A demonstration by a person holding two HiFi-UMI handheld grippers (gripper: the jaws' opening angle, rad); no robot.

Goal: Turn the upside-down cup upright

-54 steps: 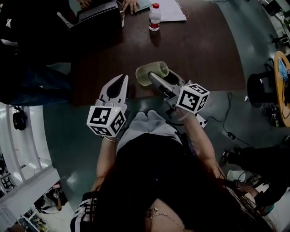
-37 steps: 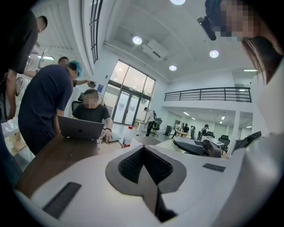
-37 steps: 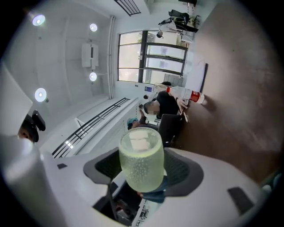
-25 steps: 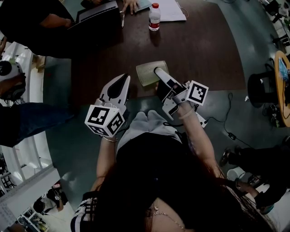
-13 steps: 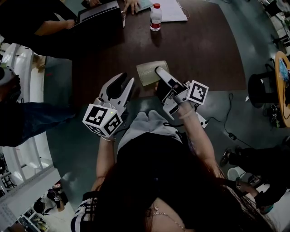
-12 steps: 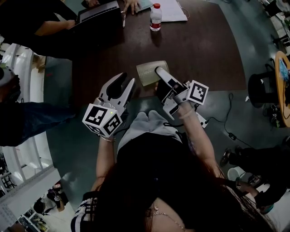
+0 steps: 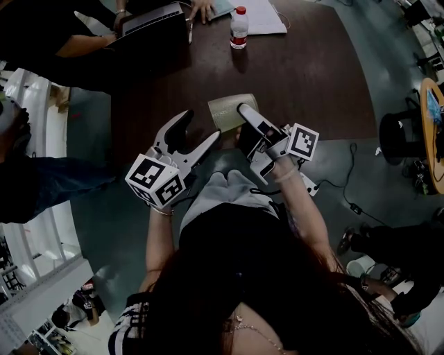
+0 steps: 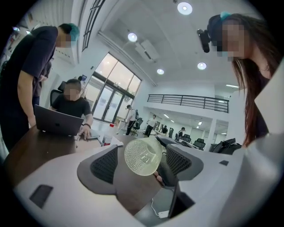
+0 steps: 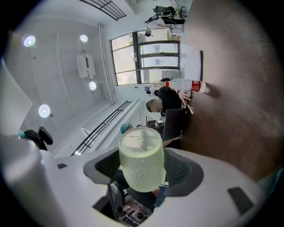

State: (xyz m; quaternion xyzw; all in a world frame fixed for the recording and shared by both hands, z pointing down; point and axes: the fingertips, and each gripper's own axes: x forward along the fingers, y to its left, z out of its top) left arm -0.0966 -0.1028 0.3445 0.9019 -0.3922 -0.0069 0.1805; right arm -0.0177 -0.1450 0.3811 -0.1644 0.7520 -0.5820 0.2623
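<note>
left gripper (image 7: 200,127): jaws have just been opening, now standing apart on nothing, aiming at cup | cup (image 7: 223,111): lying sideways over table (image 7: 312,83) edge | right gripper (image 7: 244,114): clamping cup | risk: right releasing before left is closing, cup dropping off the edge

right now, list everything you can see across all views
cup: one, pale green, sideways in right gripper, over table's near edge
water bottle: one, clear with red cap, table's far side
laptop: one, dark, table's far left
papers: count unclear, white, beside bottle
table: one, dark brown, centre
seated person: one, dark shirt, at laptop
standing person: one, dark shirt, beside laptop
left gripper: one, white, jaws just opening, cup ahead, ungripped
right gripper: one, white, shut on cup
</note>
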